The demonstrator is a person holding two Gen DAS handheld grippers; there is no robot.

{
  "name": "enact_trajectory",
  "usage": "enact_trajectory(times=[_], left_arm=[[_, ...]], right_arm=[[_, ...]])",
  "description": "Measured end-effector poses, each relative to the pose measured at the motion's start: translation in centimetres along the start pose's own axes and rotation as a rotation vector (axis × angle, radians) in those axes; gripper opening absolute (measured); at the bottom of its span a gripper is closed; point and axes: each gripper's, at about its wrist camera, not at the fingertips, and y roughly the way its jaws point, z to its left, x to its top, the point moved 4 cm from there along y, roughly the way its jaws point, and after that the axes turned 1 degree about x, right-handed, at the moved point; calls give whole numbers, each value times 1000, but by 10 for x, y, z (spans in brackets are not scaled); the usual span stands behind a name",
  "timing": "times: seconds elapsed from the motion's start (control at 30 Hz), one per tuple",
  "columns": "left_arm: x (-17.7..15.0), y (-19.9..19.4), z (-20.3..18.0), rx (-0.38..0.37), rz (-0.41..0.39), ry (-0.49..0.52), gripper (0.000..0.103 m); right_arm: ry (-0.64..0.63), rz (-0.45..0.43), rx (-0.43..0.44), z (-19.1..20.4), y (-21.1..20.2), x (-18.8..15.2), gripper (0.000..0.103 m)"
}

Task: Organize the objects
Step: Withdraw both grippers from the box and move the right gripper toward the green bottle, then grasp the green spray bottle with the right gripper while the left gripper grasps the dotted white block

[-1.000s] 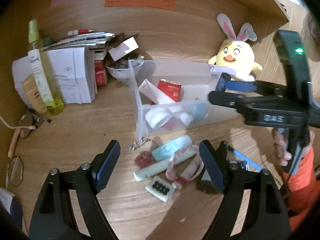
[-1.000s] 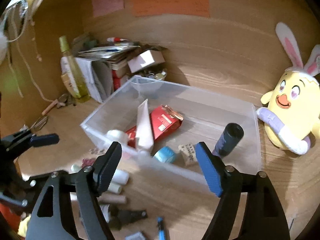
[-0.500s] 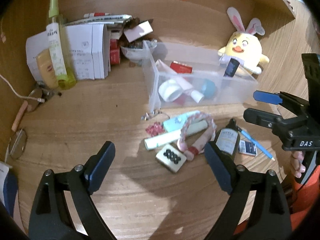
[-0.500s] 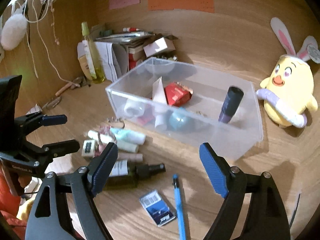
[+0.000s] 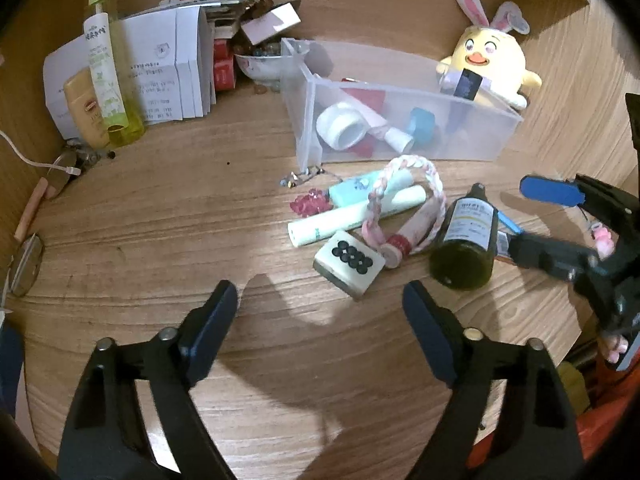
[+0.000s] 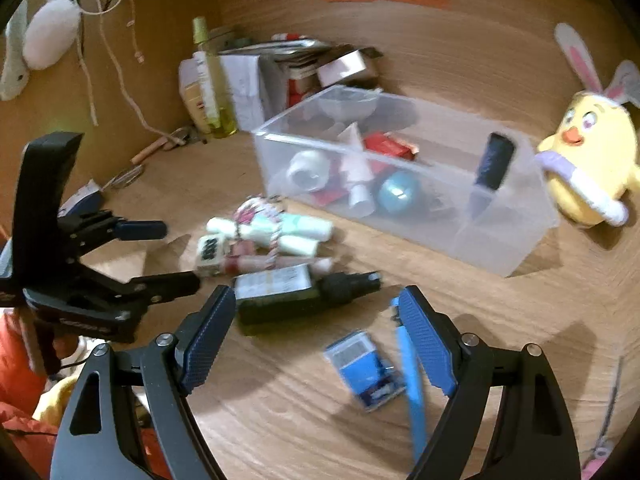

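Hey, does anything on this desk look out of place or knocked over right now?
Yes. A dark glass bottle lies on its side on the wooden desk, outside the clear bin, beside a loose pile of tubes and a braided ring. Nothing looks spilled.

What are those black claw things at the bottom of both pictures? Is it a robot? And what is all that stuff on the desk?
Not a robot. A person holds a pincher tool in each hand, and each tool carries a little camera looking along its two fingers. One picture comes from the left gripper, the other from the right gripper. Each camera also sees the other tool off to the side. Both are open and hold nothing. On the wooden desk stands a clear bin with small things inside. In front of it lie a dark bottle on its side, a mahjong tile, pale tubes, a braided ring and a blue pen. A yellow bunny-eared chick sits behind the bin.
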Motion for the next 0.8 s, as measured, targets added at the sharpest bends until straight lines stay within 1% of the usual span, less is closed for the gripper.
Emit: enact_trajectory(times=[0.07, 0.13, 0.27, 0.3, 0.37, 0.43, 0.47, 0.6, 0.67, 0.73, 0.77, 0.8], left_arm=[[1, 2, 0, -4, 3, -2, 78], [1, 3, -1, -6, 1, 2, 76], [2, 6, -6, -8, -1, 23, 70], [3, 7, -7, -7, 1, 26, 69], [4, 10, -9, -9, 6, 28, 65], [6, 12, -10, -10, 7, 30, 65], [7, 13, -11, -6, 6, 33, 64], [11, 16, -14, -7, 6, 40, 62], [12, 18, -15, -8, 7, 43, 56], [12, 18, -16, -2, 3, 46, 52], [12, 18, -16, -2, 0, 47, 48], [12, 18, -16, -4, -1, 47, 46]], right_arm=[[1, 18, 12, 4, 7, -2, 82], [1, 31, 4, 7, 15, -5, 81], [11, 35, 17, 10, 21, -7, 81], [12, 39, 22, 11, 23, -8, 79], [21, 46, 38, 10, 25, -8, 70], [27, 59, 51, 9, 28, -9, 55], [31, 64, 58, 9, 29, -9, 53], [44, 59, 60, 7, 30, -10, 53], [44, 47, 57, 7, 28, -9, 52], [44, 38, 53, 6, 26, -8, 52], [46, 34, 53, 5, 24, -7, 52], [50, 29, 53, 4, 23, -7, 51]])
